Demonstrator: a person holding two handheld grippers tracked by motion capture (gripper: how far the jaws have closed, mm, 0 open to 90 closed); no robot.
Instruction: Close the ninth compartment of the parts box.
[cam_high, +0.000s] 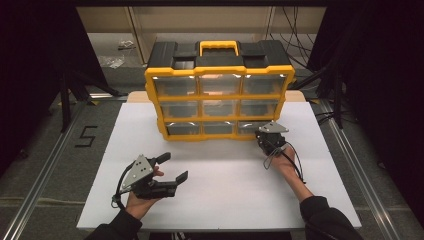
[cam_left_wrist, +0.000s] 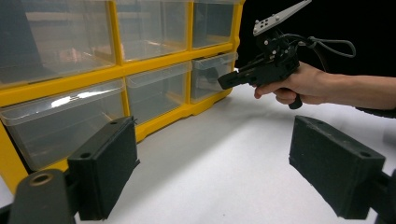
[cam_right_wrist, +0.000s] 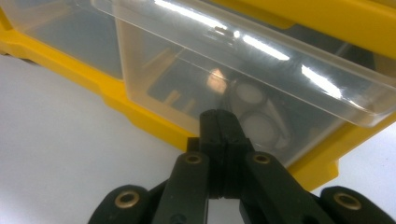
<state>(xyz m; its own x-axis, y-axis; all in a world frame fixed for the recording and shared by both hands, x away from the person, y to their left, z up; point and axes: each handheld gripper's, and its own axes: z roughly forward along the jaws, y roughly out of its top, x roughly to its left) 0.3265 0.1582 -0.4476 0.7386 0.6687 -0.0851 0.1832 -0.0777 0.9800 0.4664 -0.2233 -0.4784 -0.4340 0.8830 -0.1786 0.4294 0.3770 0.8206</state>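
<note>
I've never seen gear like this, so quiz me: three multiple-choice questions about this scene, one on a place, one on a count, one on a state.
1. Which drawer does the right claw point at?
A. bottom right
B. top left
C. middle centre

2. How many clear drawers does the yellow cabinet have?
A. four
B. six
C. nine

3. How do the left claw's jaws stand?
A. pressed together
B. wide apart, holding nothing
C. gripping a drawer

Answers: 1 A, its tip sits at the bottom right drawer; 2 C, three rows of three; 3 B, bare table shows between them.
</note>
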